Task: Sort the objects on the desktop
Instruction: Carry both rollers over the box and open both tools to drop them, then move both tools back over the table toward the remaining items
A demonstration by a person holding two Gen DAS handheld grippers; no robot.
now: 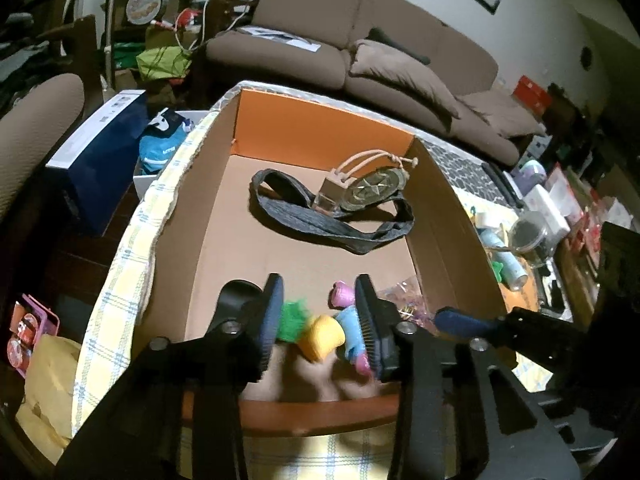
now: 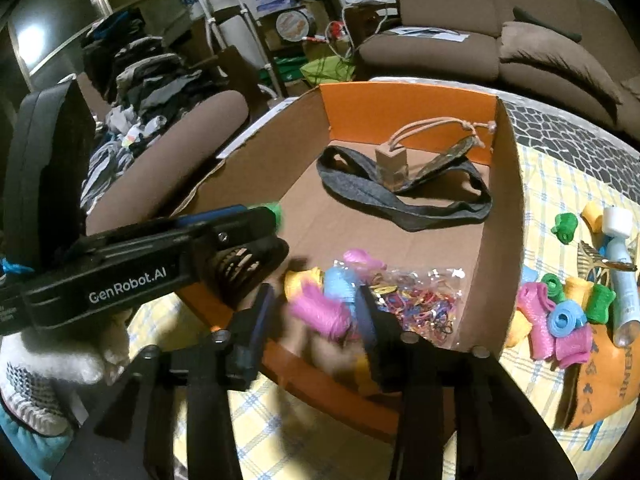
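Note:
An open cardboard box (image 1: 444,208) with an orange end wall holds a grey headband (image 1: 320,220), a round star medallion (image 1: 372,194), a small clear bottle on a cord and a bag of coloured rubber bands (image 2: 416,300). My left gripper (image 1: 320,320) hangs over the box's near end. Its jaws stand apart around blurred green, yellow, blue and pink mesh rolls (image 1: 324,336). My right gripper (image 2: 316,316) is beside it, jaws apart around blurred pink, blue and yellow rolls (image 2: 320,312). The left gripper body (image 2: 132,276) crosses the right wrist view.
More mesh rolls (image 2: 560,320), a white tube and a gold clip lie on the yellow checked cloth (image 2: 560,188) right of the box. A glass jar (image 1: 528,236) and bottles stand further right. A brown sofa (image 1: 360,52) is behind; bags and clutter lie on the floor to the left.

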